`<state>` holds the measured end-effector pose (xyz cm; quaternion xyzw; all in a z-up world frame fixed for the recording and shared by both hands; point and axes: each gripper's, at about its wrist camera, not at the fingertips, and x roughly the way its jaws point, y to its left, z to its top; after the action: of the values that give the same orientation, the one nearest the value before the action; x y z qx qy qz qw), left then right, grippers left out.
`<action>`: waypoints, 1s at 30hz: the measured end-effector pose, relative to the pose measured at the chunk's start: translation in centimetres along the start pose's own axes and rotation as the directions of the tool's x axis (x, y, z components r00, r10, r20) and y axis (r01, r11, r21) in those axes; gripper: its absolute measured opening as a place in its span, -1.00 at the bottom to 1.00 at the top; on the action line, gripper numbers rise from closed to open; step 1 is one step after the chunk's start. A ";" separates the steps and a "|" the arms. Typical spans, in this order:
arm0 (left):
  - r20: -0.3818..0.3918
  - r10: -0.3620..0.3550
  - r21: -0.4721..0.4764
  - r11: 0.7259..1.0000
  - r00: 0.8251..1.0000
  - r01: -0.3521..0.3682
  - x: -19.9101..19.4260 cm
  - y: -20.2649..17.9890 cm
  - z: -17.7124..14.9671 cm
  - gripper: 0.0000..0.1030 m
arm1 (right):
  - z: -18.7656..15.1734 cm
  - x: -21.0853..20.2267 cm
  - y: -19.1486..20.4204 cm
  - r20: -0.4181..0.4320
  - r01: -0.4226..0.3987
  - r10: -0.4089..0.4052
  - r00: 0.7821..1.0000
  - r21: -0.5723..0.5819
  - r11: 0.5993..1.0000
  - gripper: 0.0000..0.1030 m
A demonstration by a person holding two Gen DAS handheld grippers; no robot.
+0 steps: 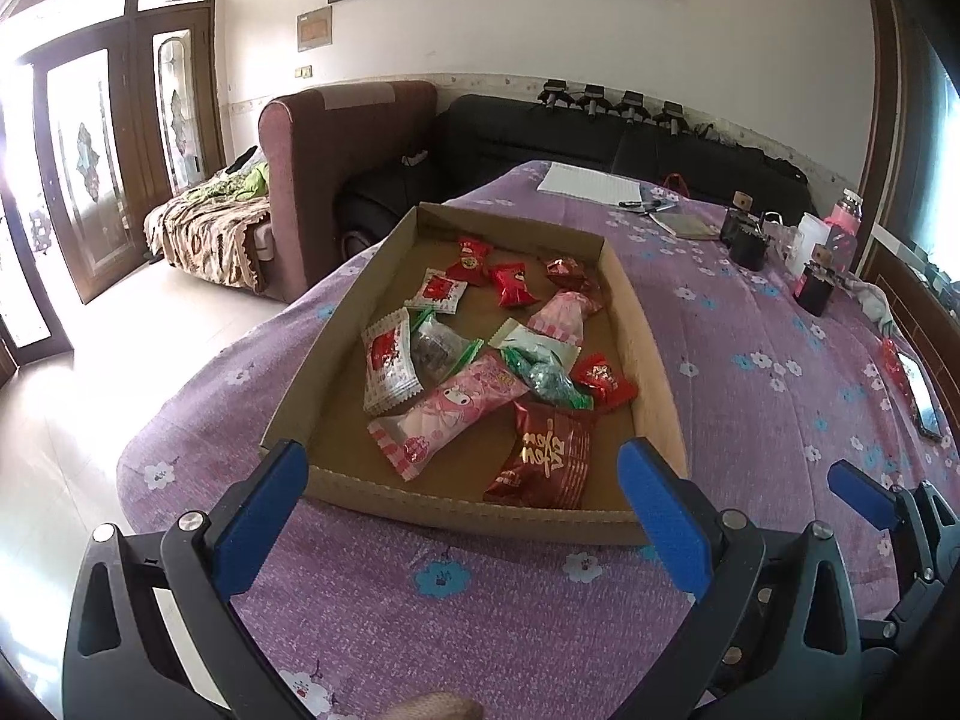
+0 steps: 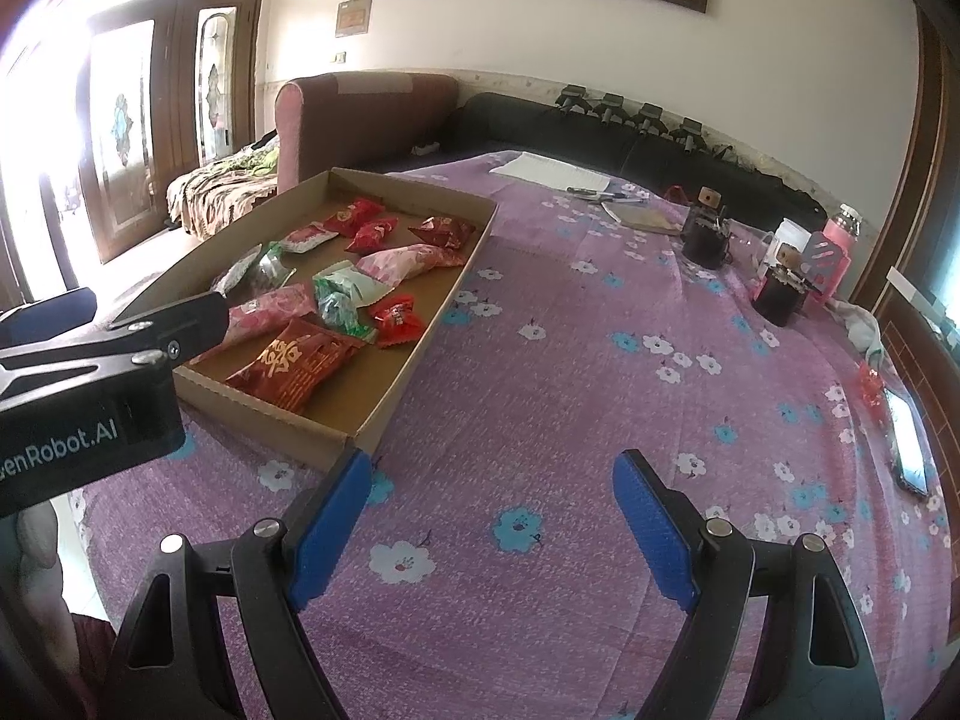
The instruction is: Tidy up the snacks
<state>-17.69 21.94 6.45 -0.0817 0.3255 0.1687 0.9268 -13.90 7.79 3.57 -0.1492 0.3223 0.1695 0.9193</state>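
Hovering wide open, empty: left hand-held gripper before snack tray; right hand-held gripper over cloth.

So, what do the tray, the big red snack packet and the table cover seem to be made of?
Tray: brown corrugated cardboard, matte; a wavy cut edge shows along the near wall.
Big red packet: probably plastic or foil film, glossy, with gold print, crinkles and highlights.
Table cover: woven or quilted fabric, it seems; matte purple with printed flowers and soft folds.
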 end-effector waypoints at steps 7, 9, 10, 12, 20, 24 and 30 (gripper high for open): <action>-0.023 -0.017 -0.007 1.000 1.000 0.017 0.3 0.0 -0.2 1.00 | 0.0 0.0 0.0 0.000 0.001 -0.001 1.000 0.000 1.000 0.64; -0.030 -0.021 -0.010 1.000 0.999 0.021 0.3 0.1 -0.2 1.00 | 0.1 -0.1 0.0 0.000 0.002 -0.002 1.000 0.000 1.000 0.64; -0.033 -0.024 -0.012 1.000 0.999 0.023 0.3 0.1 -0.3 1.00 | 0.0 0.0 0.0 -0.002 0.003 -0.003 1.000 -0.001 1.000 0.64; -0.039 -0.026 -0.015 1.000 0.999 0.026 0.4 0.1 -0.3 1.00 | -0.2 0.2 0.1 -0.004 0.005 -0.005 1.000 -0.003 1.000 0.64; -0.061 -0.044 -0.029 0.999 0.997 0.042 0.5 0.2 -0.3 1.00 | -0.5 0.6 -0.2 -0.021 0.009 -0.009 1.000 0.003 1.000 0.64; -0.067 -0.046 -0.032 0.999 0.997 0.044 0.7 0.2 -0.3 1.00 | -0.5 0.5 -0.3 -0.023 0.008 -0.007 1.000 0.005 1.000 0.64; -0.070 -0.047 -0.032 0.998 0.996 0.045 0.7 0.1 -0.4 1.00 | -0.5 0.5 -0.3 -0.023 0.008 -0.008 1.000 0.004 1.000 0.64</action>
<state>-17.40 22.12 5.72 -0.1090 0.3533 0.1491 0.9171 -13.71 7.39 2.93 -0.1508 0.3325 0.1635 0.9165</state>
